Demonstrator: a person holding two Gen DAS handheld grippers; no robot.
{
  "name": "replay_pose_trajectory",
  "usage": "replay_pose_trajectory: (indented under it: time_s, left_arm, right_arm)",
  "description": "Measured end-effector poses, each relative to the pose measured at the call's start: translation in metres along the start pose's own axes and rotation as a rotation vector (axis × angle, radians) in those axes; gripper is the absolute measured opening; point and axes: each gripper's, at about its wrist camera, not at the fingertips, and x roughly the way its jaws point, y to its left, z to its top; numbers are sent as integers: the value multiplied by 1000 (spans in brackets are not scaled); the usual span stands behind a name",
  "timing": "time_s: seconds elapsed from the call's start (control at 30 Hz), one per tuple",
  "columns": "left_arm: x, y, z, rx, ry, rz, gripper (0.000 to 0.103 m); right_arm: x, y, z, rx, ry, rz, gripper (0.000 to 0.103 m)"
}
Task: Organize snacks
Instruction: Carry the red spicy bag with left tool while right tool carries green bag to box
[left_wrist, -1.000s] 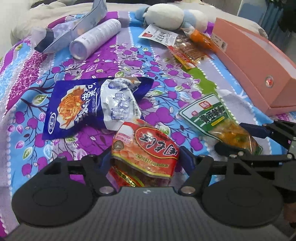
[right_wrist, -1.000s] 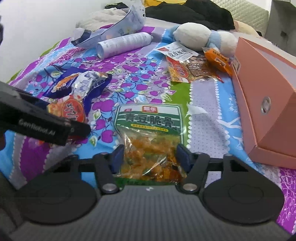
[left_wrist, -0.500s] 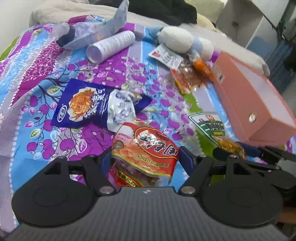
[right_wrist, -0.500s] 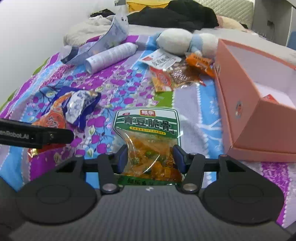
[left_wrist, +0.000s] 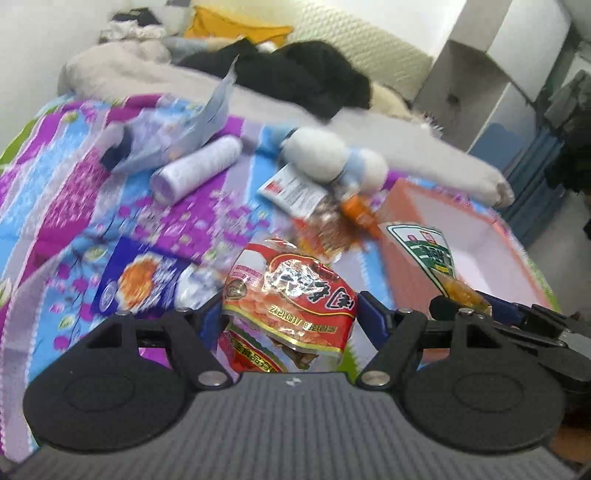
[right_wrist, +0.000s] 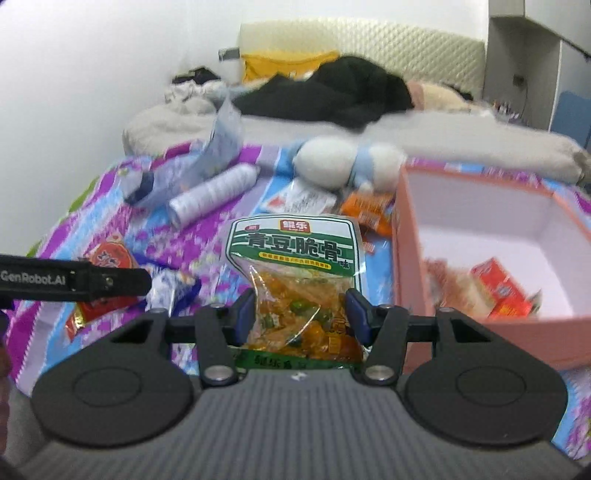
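My left gripper (left_wrist: 290, 314) is shut on a red snack packet (left_wrist: 291, 291), held up off the flowered bedspread (left_wrist: 55, 206). My right gripper (right_wrist: 301, 312) is shut on a green-labelled packet of orange and green pieces (right_wrist: 295, 266), also lifted clear of the bed. In the left wrist view that green packet (left_wrist: 428, 251) and the right gripper (left_wrist: 476, 310) show at the right, in front of the pink box (left_wrist: 476, 236). The open pink box (right_wrist: 491, 229) holds a red carton (right_wrist: 502, 288) and another packet. A blue snack bag (left_wrist: 136, 280) lies on the bed.
A white cylinder (right_wrist: 212, 192), a crumpled pale bag (right_wrist: 221, 147), a white-and-blue plush toy (right_wrist: 343, 162) and several orange and white packets (right_wrist: 365, 210) lie further back. Dark clothes (right_wrist: 332, 92) and pillows are by the headboard. White shelving (left_wrist: 491, 55) stands at the right.
Both grippers have risen with their packets, which now hang clear of the bedspread. The views tilted up, bringing the pink box's inside and the headboard into sight.
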Motion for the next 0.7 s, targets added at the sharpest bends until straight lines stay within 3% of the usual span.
replay_pose_trajectory:
  time_s: [0.4, 0.7]
  left_arm:
    - [-16, -86, 66, 34, -127, -120, 77]
    - [6, -156, 99, 75, -154, -207, 77]
  right_arm:
    - [-45, -46, 59, 6, -128, -61, 55]
    - [-61, -98, 89, 31, -203, -116, 55]
